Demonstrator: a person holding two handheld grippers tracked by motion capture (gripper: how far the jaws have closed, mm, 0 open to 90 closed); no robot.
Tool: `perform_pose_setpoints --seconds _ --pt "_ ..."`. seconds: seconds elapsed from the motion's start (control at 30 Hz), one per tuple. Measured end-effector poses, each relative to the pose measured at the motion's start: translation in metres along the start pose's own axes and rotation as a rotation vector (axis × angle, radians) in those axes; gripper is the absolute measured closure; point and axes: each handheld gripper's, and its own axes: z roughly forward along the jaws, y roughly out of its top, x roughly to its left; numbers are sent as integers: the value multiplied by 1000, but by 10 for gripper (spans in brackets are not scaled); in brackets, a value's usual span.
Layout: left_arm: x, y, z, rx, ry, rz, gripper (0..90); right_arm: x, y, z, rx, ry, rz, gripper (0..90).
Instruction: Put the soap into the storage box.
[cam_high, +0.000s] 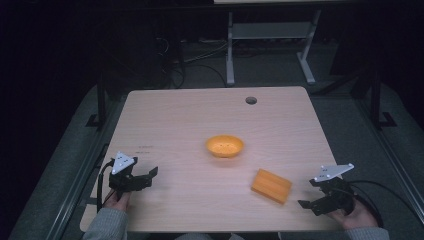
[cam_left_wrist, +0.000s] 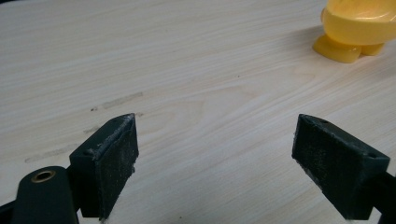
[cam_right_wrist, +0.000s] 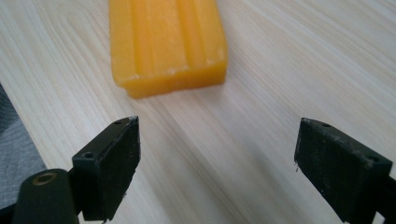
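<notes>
In the high view, a light wooden table (cam_high: 175, 125) is seen from above, with a round cable hole (cam_high: 251, 100) near its far edge. Two orange things are counted on it: one shallow orange bowl (cam_high: 224, 146) at the middle of the frame, and one orange ribbed block (cam_high: 271, 186) lying flat at the lower right, well apart from the bowl. Two grippers are counted as well. The left gripper (cam_high: 147, 177) is held at the lower left of the frame, the right gripper (cam_high: 307, 200) at the lower right, just beside the block but not touching it. Each carries a grey three-cornered plate, and a hand and grey sleeve are seen under each at the bottom edge.

What the high view leaves vague is given by the gripper views. In the left gripper view, the jaws of the left gripper (cam_left_wrist: 215, 158) are seen spread wide with bare wood grain between them, and faint grey smudges are made out on the tabletop; the bowl (cam_left_wrist: 357, 28) is caught at the upper right, where small feet under its base are shown. In the right gripper view, the right gripper (cam_right_wrist: 217, 161) is likewise spread wide and holds nothing; the block (cam_right_wrist: 166, 42) lies at the upper left, its lengthwise ridges plainly shown, clear of both jaws.
</notes>
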Motion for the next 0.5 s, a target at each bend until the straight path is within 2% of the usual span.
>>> perform_pose_setpoints --seconds 0.1,0.13,0.23,0.27,0.3,0.33,0.5 --pt "0 0 -1 -2 4 6 136 2 6 2 5 3 -14 137" --pt "1 0 -1 -5 5 4 136 6 13 3 16 4 -40 137" --pt "1 0 -1 -5 5 6 136 10 21 6 34 3 -65 137" --pt "2 0 -1 -7 7 10 136 14 30 8 42 2 -90 137" --pt "2 0 -1 -7 7 10 136 14 30 8 42 2 -90 137" --pt "1 1 -1 -8 12 17 136 17 39 12 52 2 -109 138" --pt "1 2 -4 -11 16 22 136 22 54 19 80 19 -139 140"
